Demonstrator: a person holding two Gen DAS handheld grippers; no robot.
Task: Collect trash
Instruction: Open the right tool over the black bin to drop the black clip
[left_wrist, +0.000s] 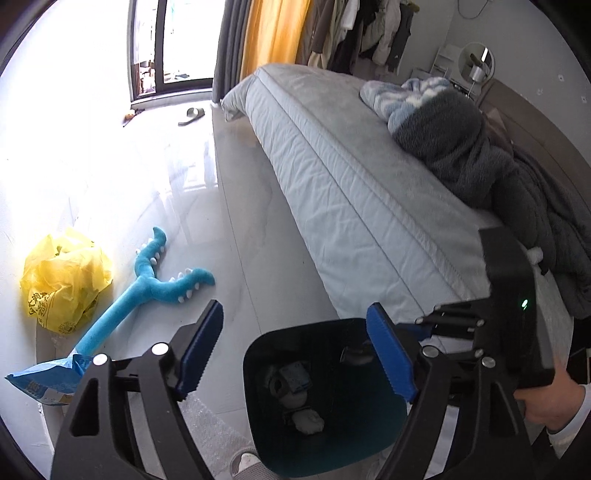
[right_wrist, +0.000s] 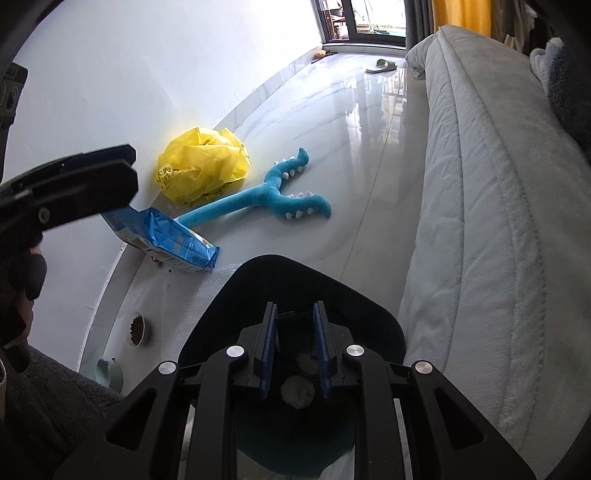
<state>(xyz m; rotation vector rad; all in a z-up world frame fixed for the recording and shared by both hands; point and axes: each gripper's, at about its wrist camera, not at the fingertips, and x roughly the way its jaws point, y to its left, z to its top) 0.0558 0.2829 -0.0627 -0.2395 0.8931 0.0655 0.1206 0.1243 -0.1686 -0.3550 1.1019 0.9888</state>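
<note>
A dark trash bin (left_wrist: 258, 350) stands by the bed with crumpled white trash (left_wrist: 306, 421) inside. My left gripper (left_wrist: 295, 308) hangs open above the bin's mouth, nothing between its blue pads. In the right wrist view my right gripper (right_wrist: 294, 308) reaches over the same bin (right_wrist: 295, 264), jaws nearly together and apparently pinching its rim; white wads (right_wrist: 297, 391) show through the gap. A crumpled yellow plastic bag (left_wrist: 62, 284) (right_wrist: 203, 173) and a blue snack packet (left_wrist: 44, 384) (right_wrist: 173, 240) lie on the floor by the wall.
A blue plush toy (right_wrist: 258, 195) lies beside the yellow bag. The bed (left_wrist: 351, 184) runs along the right. Two pet bowls (right_wrist: 136, 328) sit by the wall near a person's leg. A slipper (right_wrist: 382, 66) lies near the far window. Glossy floor lies between the bed and the wall.
</note>
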